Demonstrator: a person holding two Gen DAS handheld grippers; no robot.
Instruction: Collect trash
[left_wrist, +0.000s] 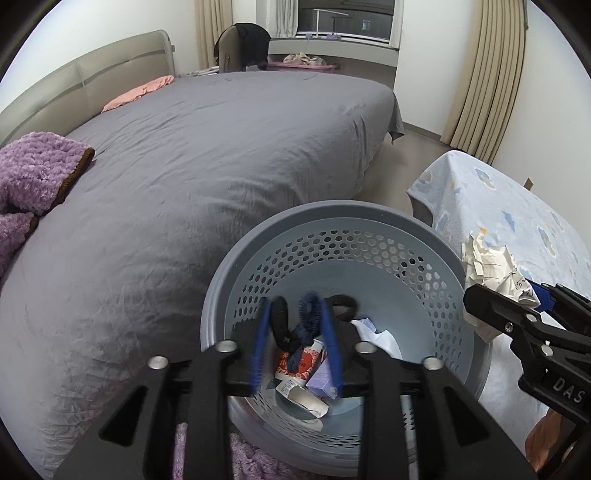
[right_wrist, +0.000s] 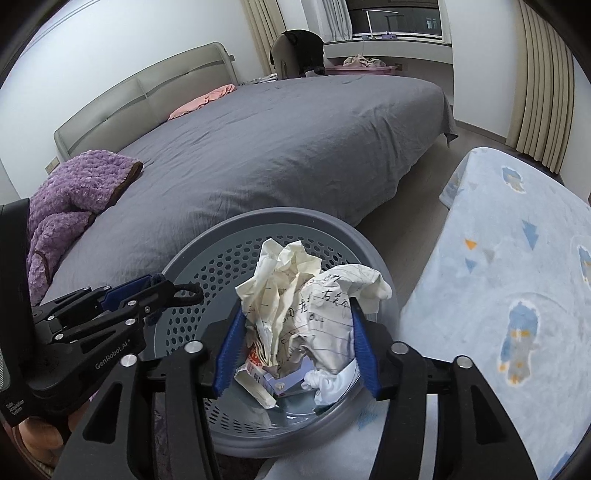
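A grey-blue perforated basket (left_wrist: 332, 210) (right_wrist: 288, 218) stands between the bed and a cloth-covered surface, with a red-and-white packet (left_wrist: 295, 363), a purple box (left_wrist: 323, 380) and white scraps in its bottom. My left gripper (left_wrist: 295, 306) (right_wrist: 177, 291) hangs over the basket's mouth with its jaws apart. A black hair tie (left_wrist: 280, 321) and a dark blue one (left_wrist: 308, 314) dangle loosely between the blue pads. My right gripper (right_wrist: 297, 310) (left_wrist: 517, 295) is over the basket's right side, shut on a wad of crumpled lined paper (right_wrist: 295, 295) (left_wrist: 491, 266).
A large bed with a grey cover (left_wrist: 221, 147) fills the left and back. A purple fleece blanket (left_wrist: 33, 170) lies at its near left, a pink pillow (left_wrist: 140, 92) by the headboard. A pale blue patterned cloth (right_wrist: 509, 295) covers a surface on the right.
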